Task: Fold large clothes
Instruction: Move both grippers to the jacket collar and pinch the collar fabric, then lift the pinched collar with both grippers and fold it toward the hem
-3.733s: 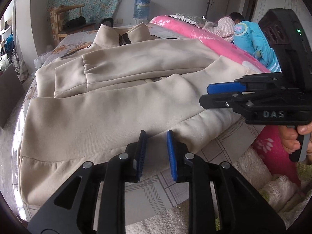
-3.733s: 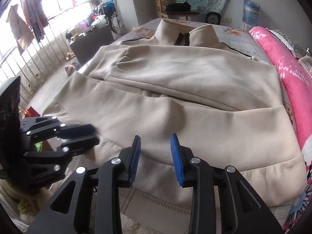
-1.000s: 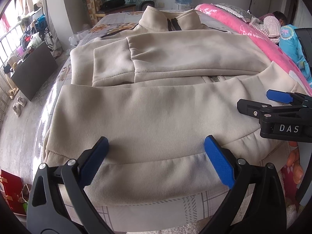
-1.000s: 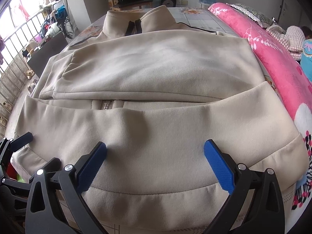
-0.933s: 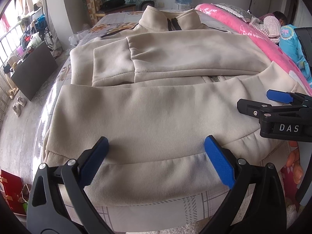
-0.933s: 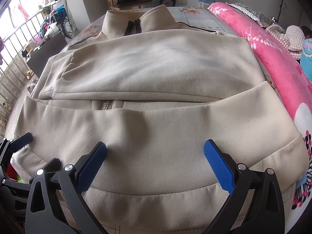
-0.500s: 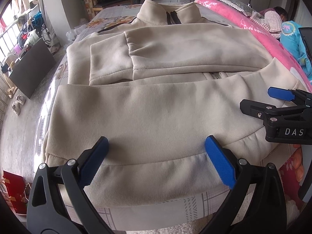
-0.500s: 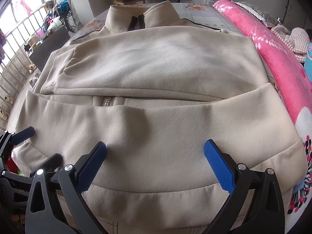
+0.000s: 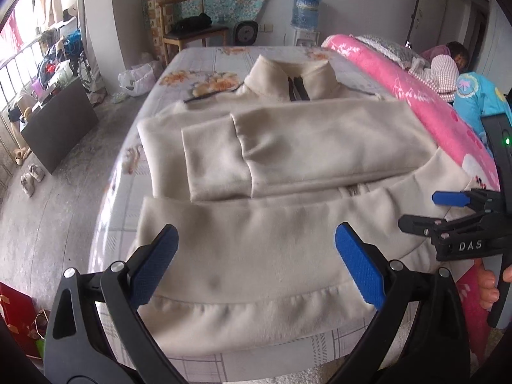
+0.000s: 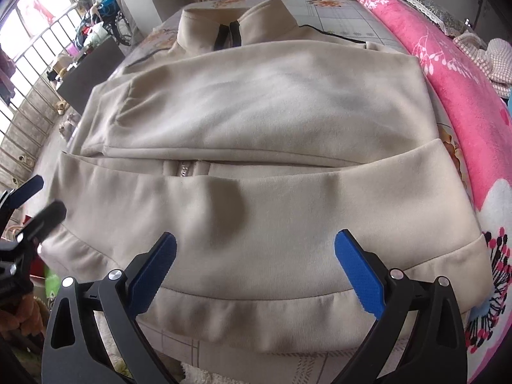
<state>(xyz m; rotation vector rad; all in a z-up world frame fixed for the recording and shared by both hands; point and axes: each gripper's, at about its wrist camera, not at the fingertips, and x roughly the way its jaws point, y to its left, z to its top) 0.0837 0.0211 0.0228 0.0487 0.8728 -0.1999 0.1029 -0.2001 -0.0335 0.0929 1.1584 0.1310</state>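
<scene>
A large cream zip jacket (image 9: 272, 249) (image 10: 256, 128) lies flat on the bed, collar at the far end, both sleeves folded across the chest. Its bottom hem faces me. My left gripper (image 9: 256, 268) hovers open over the hem's left half, blue pads spread wide with nothing between them. My right gripper (image 10: 256, 268) is open the same way over the hem's right half. In the left wrist view the right gripper (image 9: 448, 211) shows at the right edge, held by a hand. The left gripper (image 10: 32, 198) appears blurred at the left edge of the right wrist view.
The bed (image 9: 204, 60) has a checked floral sheet. A rolled pink blanket (image 9: 416, 96) (image 10: 464, 80) lies along its right side. A person (image 9: 473, 96) in blue sits beyond the blanket. A wooden chair (image 9: 185, 32), a water dispenser (image 9: 305, 16) and a dark low cabinet (image 9: 54, 128) stand around the bed.
Both grippers, nearly closed 3.7 s ago, opened wide by 1 s ago. Since then both cameras have risen and drawn back slightly; the jacket has not moved.
</scene>
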